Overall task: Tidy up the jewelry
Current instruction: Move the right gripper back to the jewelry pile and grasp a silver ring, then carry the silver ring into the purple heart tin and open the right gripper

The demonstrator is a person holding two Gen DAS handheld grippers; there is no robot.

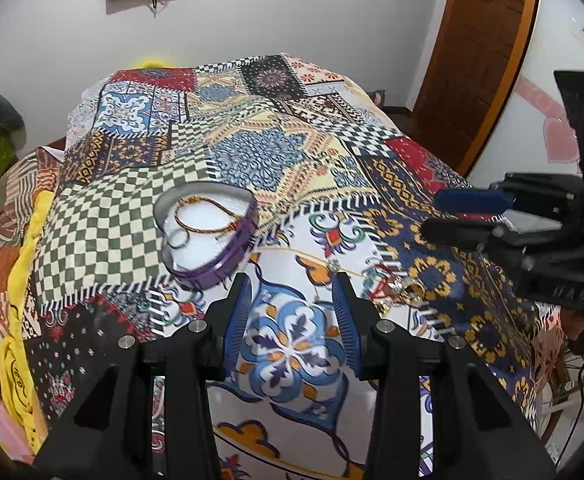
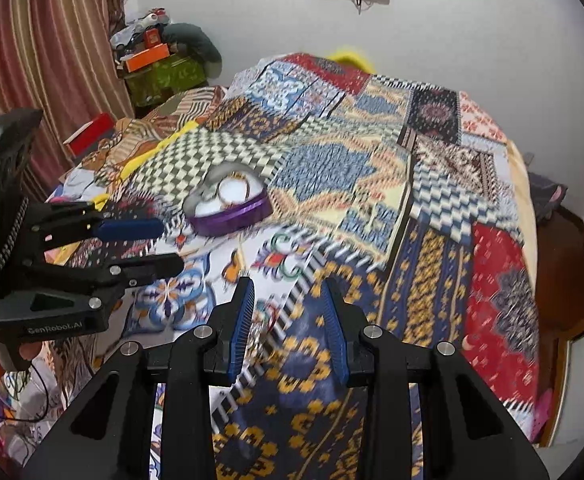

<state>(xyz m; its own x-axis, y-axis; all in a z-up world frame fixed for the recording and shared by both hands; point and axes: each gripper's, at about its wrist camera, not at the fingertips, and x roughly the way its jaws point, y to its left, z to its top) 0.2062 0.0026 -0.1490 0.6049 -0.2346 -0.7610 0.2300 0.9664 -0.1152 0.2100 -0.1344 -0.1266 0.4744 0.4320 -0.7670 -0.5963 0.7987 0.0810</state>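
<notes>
Both grippers are hovering over a patchwork bedspread [image 1: 252, 152], the left gripper [image 1: 292, 292] and right gripper [image 2: 288, 300] each with fingers spread wide and holding nothing. A heart-shaped box [image 1: 208, 232] is already holding a bangle [image 1: 208, 216] and a small ring [image 1: 178, 238]. Loose earrings [image 1: 395, 288] and a thin chain [image 1: 311, 260] are lying on the bed near the box, apparently still waiting to be sorted.
</notes>
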